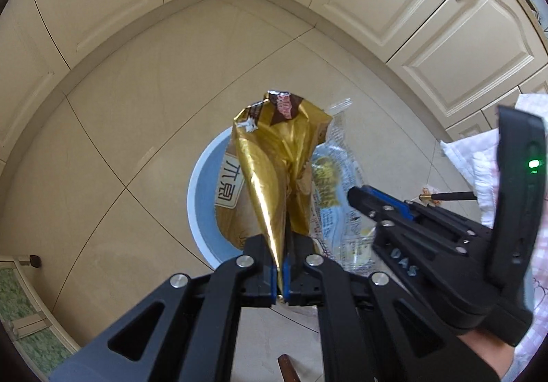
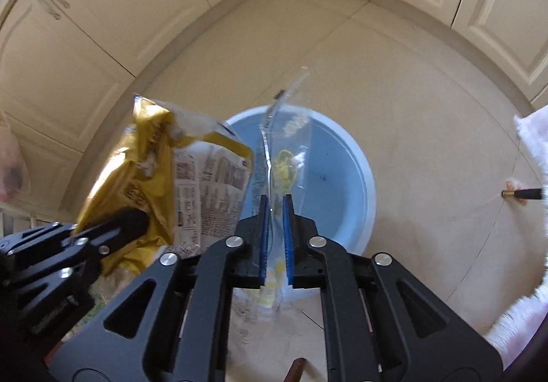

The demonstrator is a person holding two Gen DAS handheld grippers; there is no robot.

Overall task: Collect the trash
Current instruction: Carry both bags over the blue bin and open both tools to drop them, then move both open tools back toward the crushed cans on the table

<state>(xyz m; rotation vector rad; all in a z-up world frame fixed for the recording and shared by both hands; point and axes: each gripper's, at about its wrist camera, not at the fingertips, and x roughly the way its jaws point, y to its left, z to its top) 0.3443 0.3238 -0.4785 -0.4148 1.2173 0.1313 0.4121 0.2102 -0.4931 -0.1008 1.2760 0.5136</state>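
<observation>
the gold foil wrapper (image 1: 274, 156) hangs crumpled above the pale blue bin (image 1: 202, 197), its pinched lower end clamped tight between the blue pads of the left gripper (image 1: 281, 274). seen from the right wrist, the same wrapper (image 2: 150, 176) shows its printed white back, to the left of the bin (image 2: 339, 176). the clear plastic wrapper (image 2: 284, 156), with a yellow print on it, stands upright between the fingers of the right gripper (image 2: 275, 238); those jaws stand a little apart, with a gap showing on both sides of the film, so the pads are not pressing on it. from the left wrist, the clear wrapper (image 1: 342, 183) sits just right of the gold one, over the bin's right side, and the right gripper (image 1: 356, 197) reaches in from the right. the bin stands on a beige tiled floor (image 1: 137, 115), in a corner of cream cabinets (image 1: 411, 5). far right on the floor lies a black pen with a gold tip (image 2: 522, 193), beside a pink-white cloth (image 2: 534, 149).
</observation>
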